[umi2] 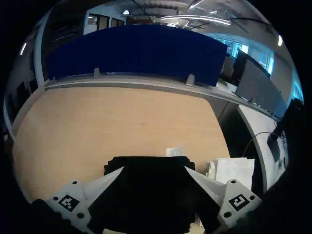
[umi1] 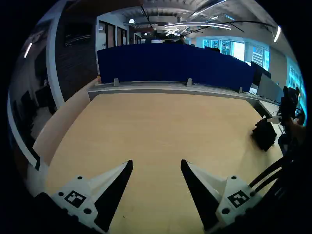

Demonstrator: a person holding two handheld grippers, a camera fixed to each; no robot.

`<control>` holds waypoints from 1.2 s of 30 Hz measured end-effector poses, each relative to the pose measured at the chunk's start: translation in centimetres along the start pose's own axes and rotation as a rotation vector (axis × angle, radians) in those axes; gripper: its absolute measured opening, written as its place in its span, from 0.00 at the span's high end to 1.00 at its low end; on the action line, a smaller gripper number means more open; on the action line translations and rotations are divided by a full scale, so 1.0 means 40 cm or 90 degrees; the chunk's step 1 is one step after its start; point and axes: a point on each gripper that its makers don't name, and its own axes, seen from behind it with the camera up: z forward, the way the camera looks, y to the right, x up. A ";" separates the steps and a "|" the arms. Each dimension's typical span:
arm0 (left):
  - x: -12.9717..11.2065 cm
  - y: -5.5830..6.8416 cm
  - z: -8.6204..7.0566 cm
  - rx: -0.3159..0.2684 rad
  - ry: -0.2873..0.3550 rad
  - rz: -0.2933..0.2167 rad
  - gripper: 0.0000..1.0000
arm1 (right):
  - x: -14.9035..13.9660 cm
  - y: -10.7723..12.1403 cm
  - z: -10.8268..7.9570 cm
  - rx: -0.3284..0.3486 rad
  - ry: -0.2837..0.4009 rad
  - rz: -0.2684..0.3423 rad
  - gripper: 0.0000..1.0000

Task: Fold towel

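Towel, black, its white label unreadable, lies on surface between spread right hand-held gripper fingers, grip uncertain; left hand-held gripper hovers level, wide open, empty.

No words or numbers can be read. Square black-and-white coded markers sit on the fingers of the left gripper and the right gripper. A white tag at the black towel's far edge is too blurred to read.

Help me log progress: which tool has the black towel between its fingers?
The right tool: the black towel lies between its open fingers. The left tool has only table between its fingers.
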 end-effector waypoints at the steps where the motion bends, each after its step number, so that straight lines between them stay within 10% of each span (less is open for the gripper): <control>1: 0.000 0.003 0.000 -0.002 0.000 0.000 0.09 | 0.000 -0.001 -0.007 -0.001 0.003 0.002 0.00; 24: 0.036 0.043 -0.006 -0.045 0.028 0.013 0.09 | -0.107 -0.060 -0.243 -0.034 0.070 0.038 0.00; 36: 0.047 0.049 -0.026 -0.055 0.046 0.018 0.09 | 0.015 -0.053 -0.356 -0.068 0.253 0.068 0.00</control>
